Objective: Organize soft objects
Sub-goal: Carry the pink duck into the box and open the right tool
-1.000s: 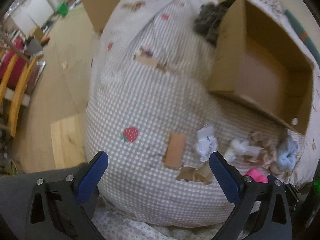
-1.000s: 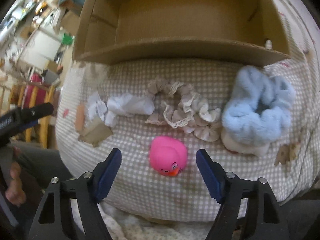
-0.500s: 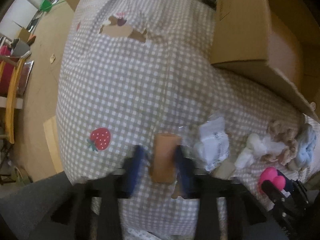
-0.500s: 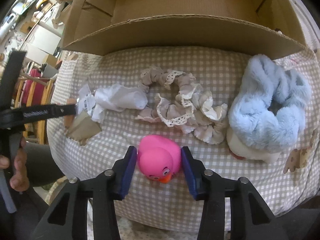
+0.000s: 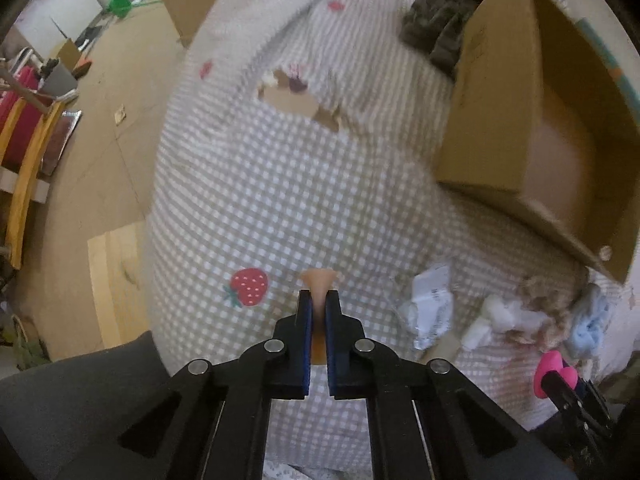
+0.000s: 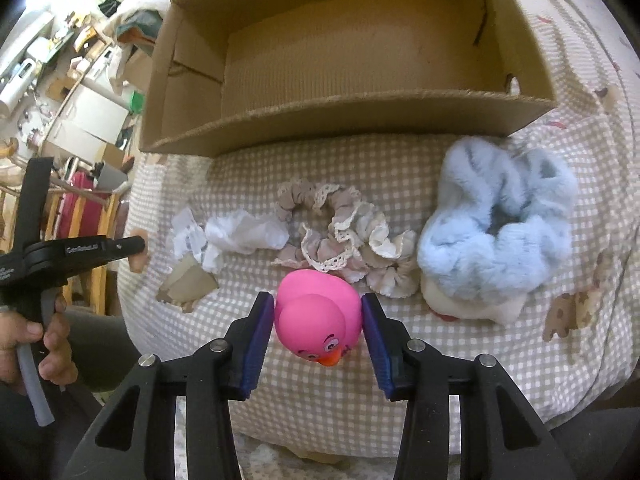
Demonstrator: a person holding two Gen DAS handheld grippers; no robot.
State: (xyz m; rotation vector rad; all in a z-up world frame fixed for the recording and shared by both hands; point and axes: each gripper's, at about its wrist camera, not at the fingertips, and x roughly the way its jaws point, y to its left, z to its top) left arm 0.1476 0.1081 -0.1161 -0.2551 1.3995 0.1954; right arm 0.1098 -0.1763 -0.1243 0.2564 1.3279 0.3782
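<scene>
My left gripper (image 5: 316, 300) is shut on a small flat peach-tan soft piece (image 5: 318, 280), squeezed thin and held just above the checked bedcover. My right gripper (image 6: 318, 304) is shut on a pink rubber duck (image 6: 318, 316), lifted slightly off the cover. Beyond the duck lie a beige lace scrunchie (image 6: 340, 236), a fluffy light-blue scrunchie (image 6: 496, 232) on a cream item, and a crumpled white cloth (image 6: 244, 236). An open cardboard box (image 6: 340, 40) stands behind them, its floor bare. The left gripper also shows in the right wrist view (image 6: 138, 246).
A checked bedcover (image 5: 280, 184) with a strawberry print covers a rounded cushion. Dark grey fabric (image 5: 436, 36) lies behind the box. A paper tag (image 5: 434, 300) and a torn cardboard scrap (image 6: 188, 284) lie on the cover. Wooden floor and furniture are at the left.
Both grippers closed: the left on the peach piece, the right on the pink duck. Both have since lifted slightly, and the left has pulled back from the cover.
</scene>
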